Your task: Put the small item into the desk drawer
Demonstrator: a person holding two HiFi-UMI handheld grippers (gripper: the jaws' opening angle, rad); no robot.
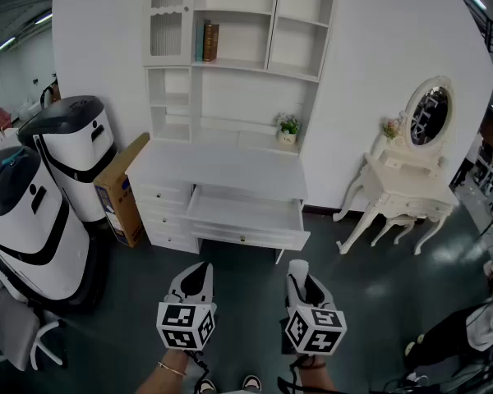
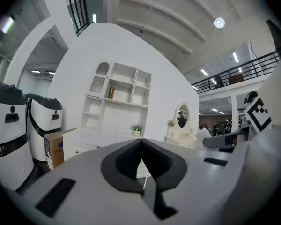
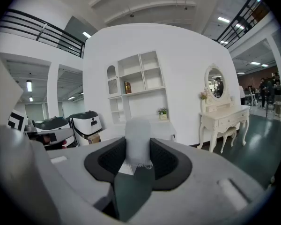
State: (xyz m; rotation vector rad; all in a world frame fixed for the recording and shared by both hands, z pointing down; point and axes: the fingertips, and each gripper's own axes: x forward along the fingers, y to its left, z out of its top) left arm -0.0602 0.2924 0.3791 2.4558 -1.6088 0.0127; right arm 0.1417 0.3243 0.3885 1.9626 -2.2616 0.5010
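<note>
A white desk (image 1: 222, 169) with a shelf hutch stands against the wall ahead, and its wide middle drawer (image 1: 248, 236) is pulled out. My right gripper (image 1: 300, 279) hovers over the dark floor in front of it, shut on a small white soft item (image 1: 299, 267). In the right gripper view that item (image 3: 138, 137) stands upright between the dark pads of the gripper (image 3: 138, 150), with a frayed lower edge. My left gripper (image 1: 200, 276) is beside it on the left, holding nothing. Its pads (image 2: 129, 161) meet at the tip of the gripper (image 2: 141, 146).
Two tall white-and-black machines (image 1: 76, 156) (image 1: 20, 220) and a cardboard box (image 1: 119, 189) stand left of the desk. A white vanity table (image 1: 407, 194) with an oval mirror stands on the right. A small potted plant (image 1: 288, 127) sits on the hutch. A person (image 1: 468, 328) is at the lower right.
</note>
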